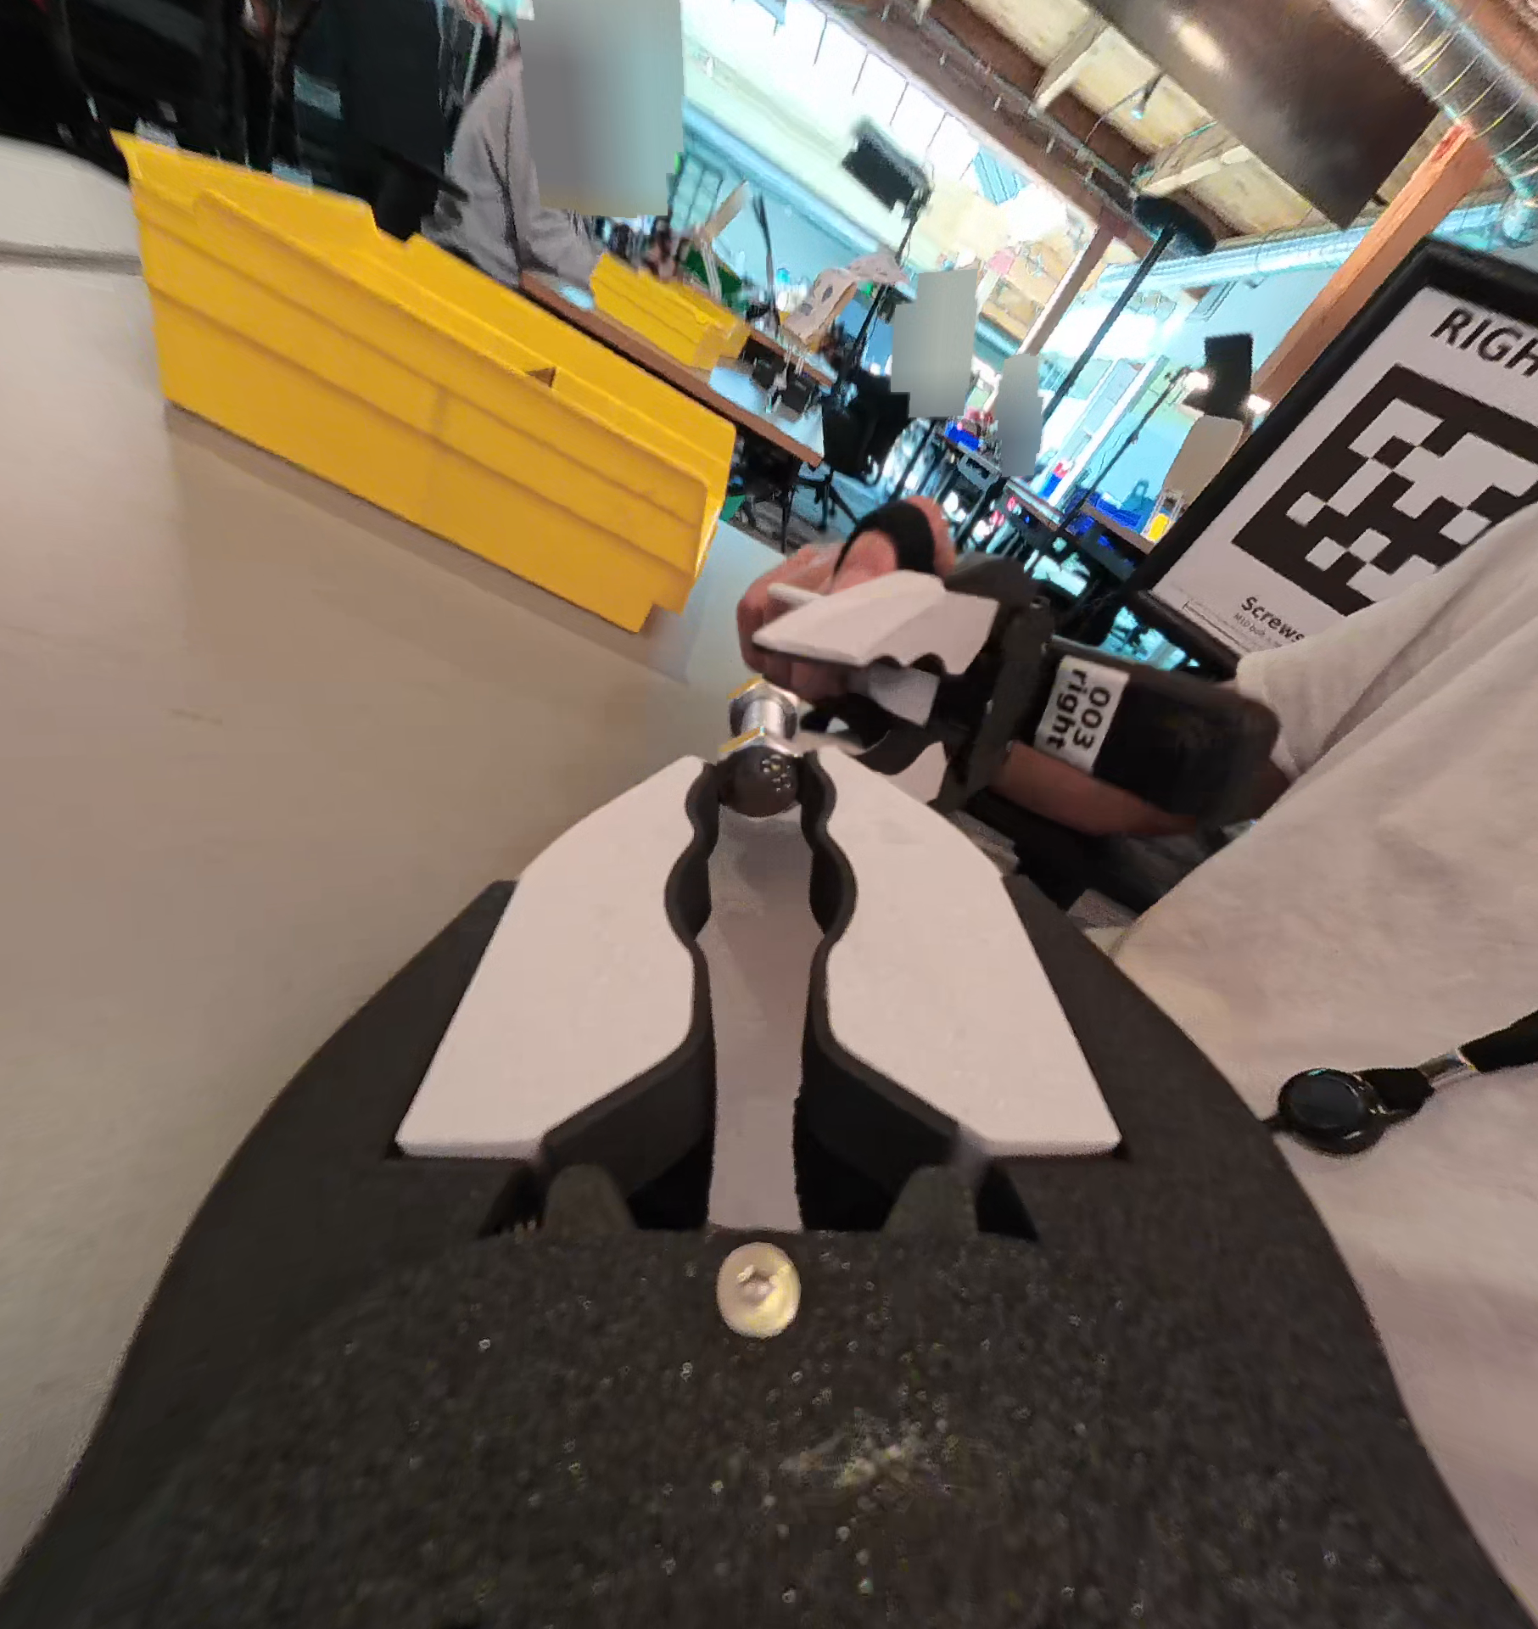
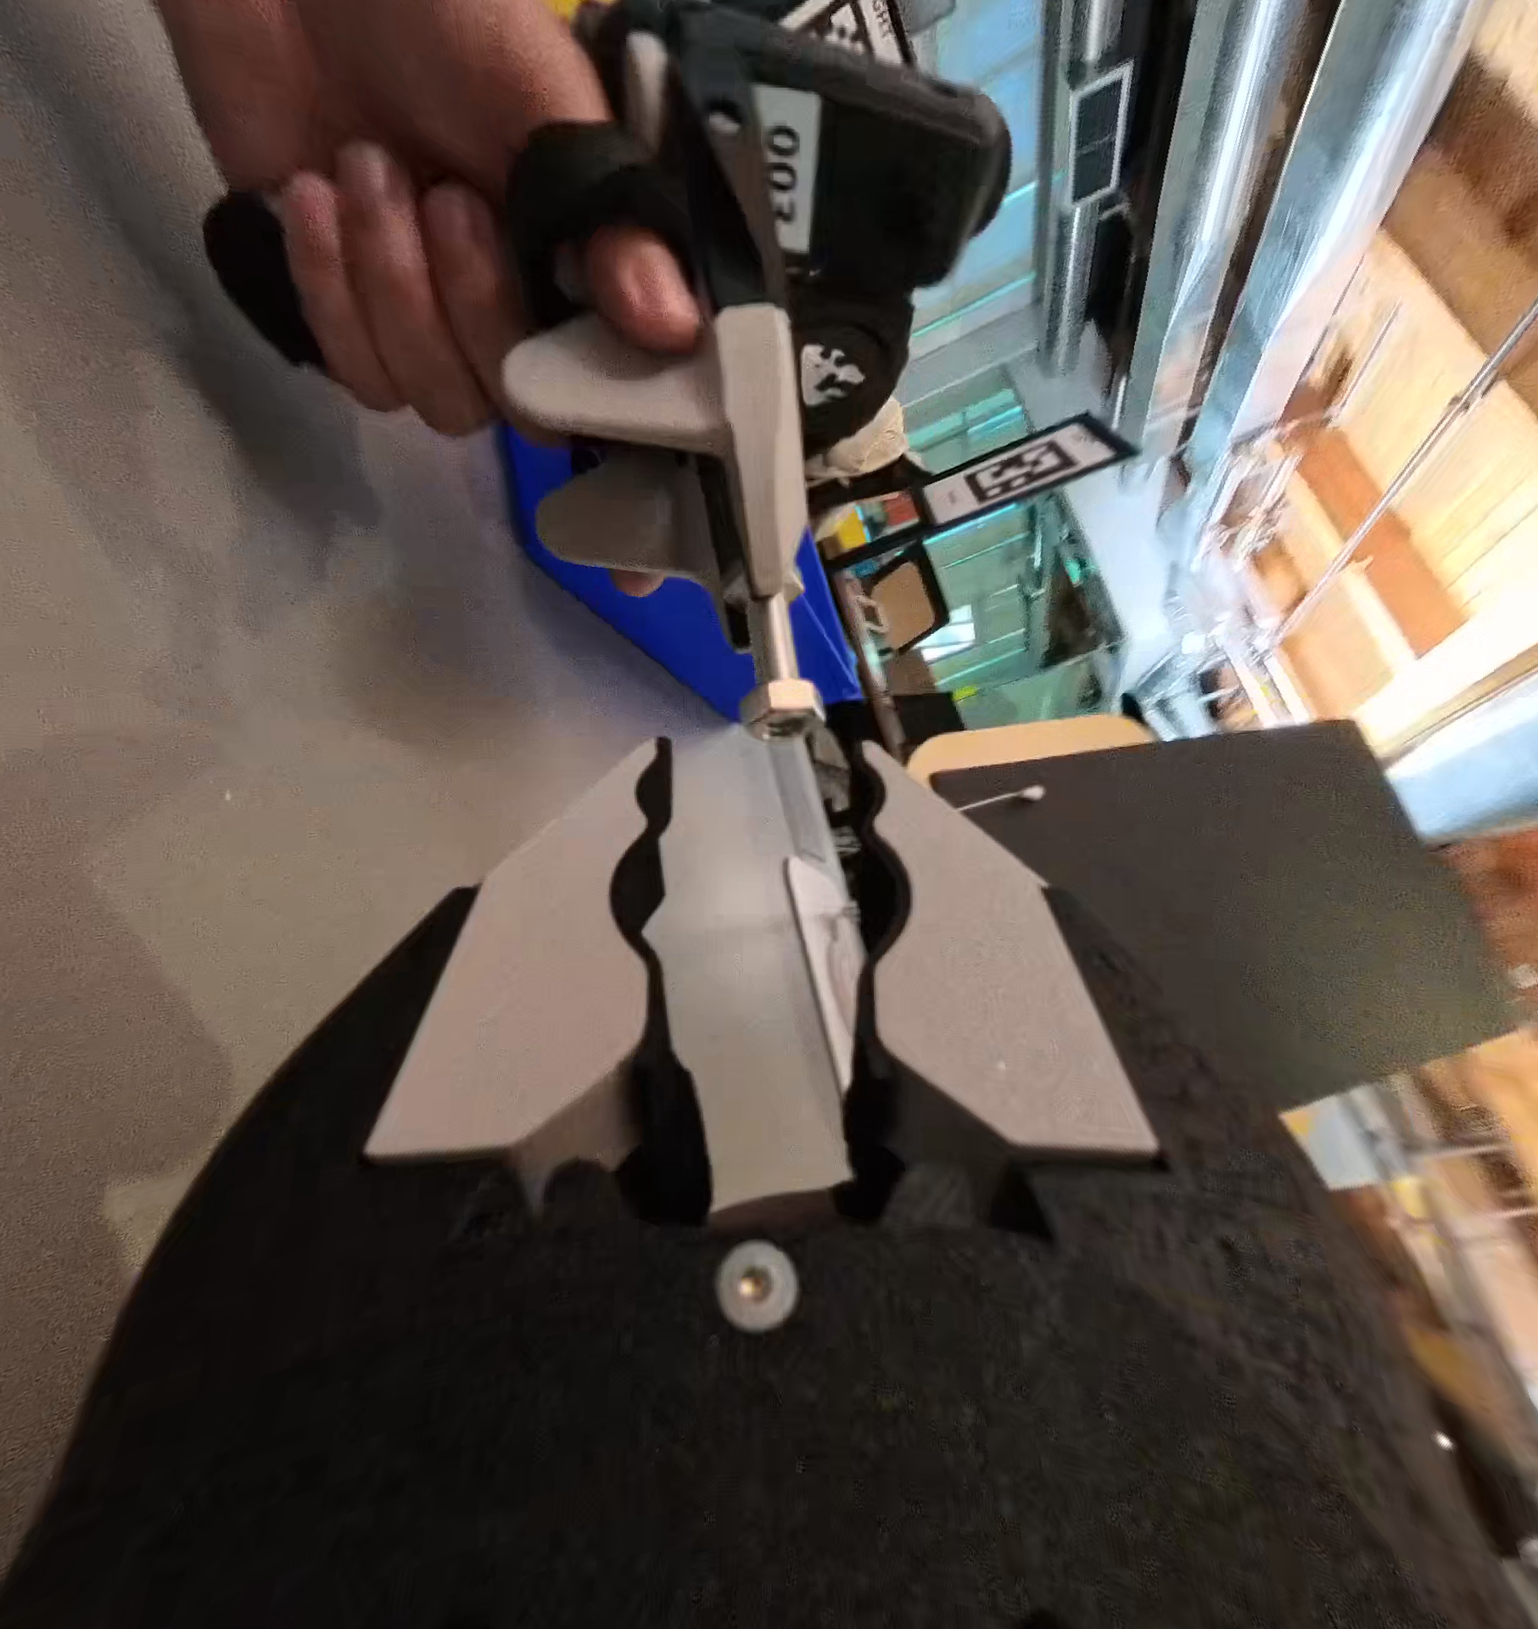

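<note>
My left gripper point(image 1: 758, 777) is shut on the dark round head of a silver bolt point(image 1: 758, 787). The bolt's shaft points away from it and carries a silver hex nut point(image 1: 761, 718). In the right wrist view the left gripper point(image 2: 761, 582), held by a hand, shows edge-on with the bolt shaft point(image 2: 774, 639) sticking out toward me. The nut point(image 2: 783, 705) sits at the shaft's end, just beyond the tips of my right gripper point(image 2: 765, 758). The right gripper's jaws stand apart, wider than the nut, and do not clearly touch it. The right gripper also shows in the left wrist view point(image 1: 807, 710), right by the nut.
A yellow bin point(image 1: 412, 379) stands on the pale table point(image 1: 130, 705) to the left. A blue bin point(image 2: 686, 617) lies behind the bolt. A framed sign with a black-and-white marker point(image 1: 1408, 494) stands at the right. A person's white shirt point(image 1: 1364, 881) and a black board point(image 2: 1188, 881) are close by.
</note>
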Available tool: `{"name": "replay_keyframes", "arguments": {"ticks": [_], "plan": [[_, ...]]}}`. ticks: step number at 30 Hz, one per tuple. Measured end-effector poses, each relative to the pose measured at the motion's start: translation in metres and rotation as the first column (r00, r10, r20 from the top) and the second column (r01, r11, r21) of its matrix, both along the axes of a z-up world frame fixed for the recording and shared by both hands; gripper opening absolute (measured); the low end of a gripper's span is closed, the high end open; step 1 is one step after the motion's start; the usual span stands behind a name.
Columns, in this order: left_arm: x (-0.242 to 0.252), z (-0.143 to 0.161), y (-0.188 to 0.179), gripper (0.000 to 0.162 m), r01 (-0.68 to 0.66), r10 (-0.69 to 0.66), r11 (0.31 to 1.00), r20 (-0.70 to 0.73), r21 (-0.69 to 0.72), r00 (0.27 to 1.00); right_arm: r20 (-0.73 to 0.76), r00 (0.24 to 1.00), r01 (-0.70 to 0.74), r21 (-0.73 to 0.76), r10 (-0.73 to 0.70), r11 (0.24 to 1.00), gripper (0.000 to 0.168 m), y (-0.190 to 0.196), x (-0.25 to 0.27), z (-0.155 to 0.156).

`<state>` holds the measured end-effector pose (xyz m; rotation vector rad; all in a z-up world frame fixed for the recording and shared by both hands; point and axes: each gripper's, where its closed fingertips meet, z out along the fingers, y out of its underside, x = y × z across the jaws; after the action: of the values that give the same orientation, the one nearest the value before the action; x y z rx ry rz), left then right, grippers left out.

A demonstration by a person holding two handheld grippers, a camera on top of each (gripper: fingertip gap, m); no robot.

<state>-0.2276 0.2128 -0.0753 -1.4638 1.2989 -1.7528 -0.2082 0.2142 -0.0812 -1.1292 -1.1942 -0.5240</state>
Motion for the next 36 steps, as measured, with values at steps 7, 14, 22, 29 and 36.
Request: {"name": "replay_keyframes", "arguments": {"ticks": [7,14,22,29,36], "plan": [[-0.009,0.016,0.016,0.018,-0.133,0.11,0.97,0.117,0.204,0.987,-0.712,0.701,-0.437,-0.475,-0.042,0.764,0.05,-0.005,0.004,0.013],[-0.009,0.015,0.014,0.018,-0.168,0.12,0.924,0.158,0.343,0.98,-0.811,0.257,-0.877,-0.424,-0.525,0.226,0.067,0.002,0.001,0.005],[-0.003,0.003,0.002,0.018,-0.113,0.076,0.91,0.106,0.4,0.991,-0.705,0.105,-0.994,-0.082,-0.701,-0.067,0.064,-0.014,-0.015,0.013],[0.0,-0.002,0.0,0.018,-0.098,0.074,0.91,0.075,0.403,0.994,-0.702,0.093,-0.995,-0.08,-0.706,-0.052,0.031,-0.01,-0.013,0.01],[0.001,-0.005,-0.001,0.018,-0.069,0.057,0.934,0.044,0.351,0.997,-0.737,0.165,-0.976,-0.217,-0.655,-0.002,0.016,-0.006,-0.011,0.001]]}}
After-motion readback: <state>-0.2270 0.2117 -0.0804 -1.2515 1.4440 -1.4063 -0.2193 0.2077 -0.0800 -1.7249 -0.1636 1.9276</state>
